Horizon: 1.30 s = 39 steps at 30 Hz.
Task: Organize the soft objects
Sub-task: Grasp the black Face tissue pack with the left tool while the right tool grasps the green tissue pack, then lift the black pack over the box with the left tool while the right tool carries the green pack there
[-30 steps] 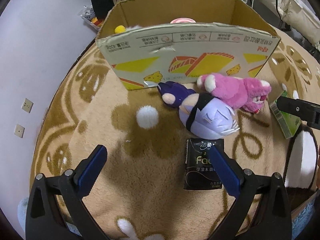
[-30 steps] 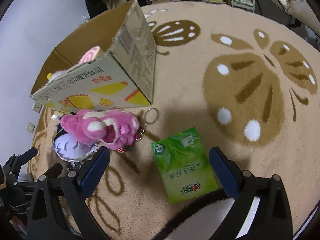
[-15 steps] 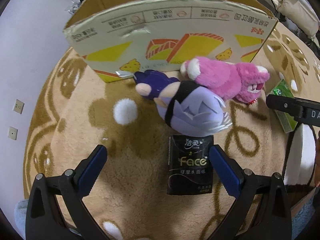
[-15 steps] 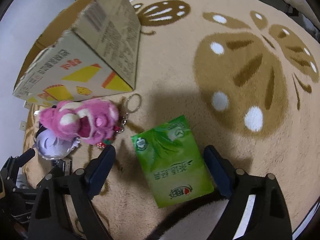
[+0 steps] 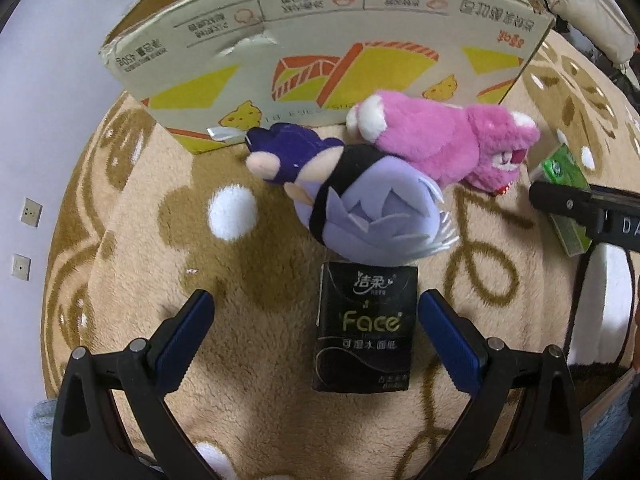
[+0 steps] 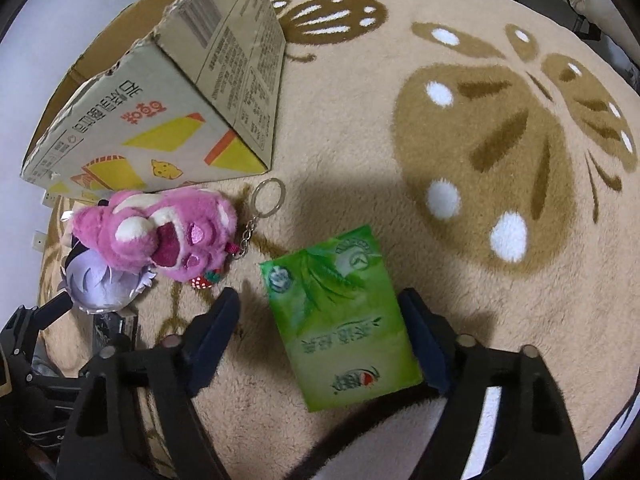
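— Green tissue pack (image 6: 340, 320) flat on the carpet (image 6: 460, 220), between the spread fingers of the right hand-held gripper (image 6: 320, 340); nothing held yet.
— Black tissue pack (image 5: 366, 328) likewise inside the wide left hand-held gripper (image 5: 312, 332), nearer its right finger, touching the purple plush (image 5: 360, 208).
— Probably light, squashy, slick wrapper. Best pinched across the short sides, mid-length.
— Pink plush (image 5: 444, 148) against the cardboard box (image 5: 320, 56); soft, easy anywhere on the body.

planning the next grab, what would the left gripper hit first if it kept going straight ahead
Probably the black tissue pack, lying between the open left gripper fingers; just beyond it is the purple plush doll. Depth is uncertain.
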### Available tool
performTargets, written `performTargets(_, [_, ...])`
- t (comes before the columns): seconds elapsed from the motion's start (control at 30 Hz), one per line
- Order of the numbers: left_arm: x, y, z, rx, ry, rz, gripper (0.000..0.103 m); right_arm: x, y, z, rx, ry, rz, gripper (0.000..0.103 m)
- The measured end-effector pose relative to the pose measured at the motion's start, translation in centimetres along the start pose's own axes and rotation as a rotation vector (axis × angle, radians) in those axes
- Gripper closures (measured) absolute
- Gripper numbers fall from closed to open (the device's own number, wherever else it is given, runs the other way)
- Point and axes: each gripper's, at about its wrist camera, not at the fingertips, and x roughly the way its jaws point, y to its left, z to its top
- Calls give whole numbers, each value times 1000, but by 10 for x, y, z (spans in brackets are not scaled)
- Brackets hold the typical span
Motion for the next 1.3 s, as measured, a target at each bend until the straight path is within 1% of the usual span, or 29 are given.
performTargets(0.1, [5, -4, -3, 5, 15, 5, 6, -1, -2, 0, 5, -4, -11, 32])
performTargets(0.13, [4, -6, -4, 7, 25, 6, 6, -2, -2, 0, 1, -7, -10, 36])
performTargets(0.27, [9, -4, -7, -9, 40, -2, 8, -4, -3, -4, -4, -11, -7, 38])
performTargets(0.37, [10, 1, -8, -25, 47, -27, 17, -6, -3, -4, -13, -16, -8, 39])
performTargets(0.43, [10, 4, -11, -34, 50, -42, 28, -9, -1, -5, -21, -23, -6, 39])
performTargets(0.47, [10, 6, -12, -38, 45, -36, 32, -10, 1, -6, -26, -28, 0, 39])
performTargets(0.5, [10, 7, -13, -37, 36, -22, 43, -11, 3, -6, -28, -32, 5, 39])
performTargets(0.53, [10, 7, -14, -32, 30, -9, 48, -13, 4, -7, -33, -40, 15, 40])
performTargets(0.57, [10, 9, -15, -31, 28, 1, 50, -15, 7, -7, -37, -44, 18, 40])
performTargets(0.6, [8, 11, -15, -37, 24, -1, 56, -17, 9, -8, -44, -52, 22, 40])
performTargets(0.63, [7, 13, -16, -47, 19, -6, 58, -20, 12, -9, -51, -61, 22, 40])
performTargets(0.73, [2, 22, -20, -83, 4, -20, 58, -31, 18, -12, -67, -88, 26, 40])
performTargets(0.77, [0, 24, -22, -90, -2, -19, 58, -36, 19, -15, -68, -102, 13, 40])
performTargets(0.8, [-2, 26, -23, -95, -8, -11, 58, -41, 20, -18, -71, -118, 2, 40])
performTargets(0.87, [-8, 29, -26, -103, -31, 18, 58, -48, 20, -22, -60, -139, 18, 40])
performTargets(0.97, [-25, 32, -37, -129, -86, 36, 58, -60, 16, -26, -52, -176, 40, 40])
performTargets(1.13, [-50, 41, -39, -171, -164, 45, 58, -81, 17, -30, -60, -261, 75, 40])
performTargets(1.3, [-76, 46, -42, -191, -266, 94, 58, -95, 25, -30, -99, -320, 85, 40])
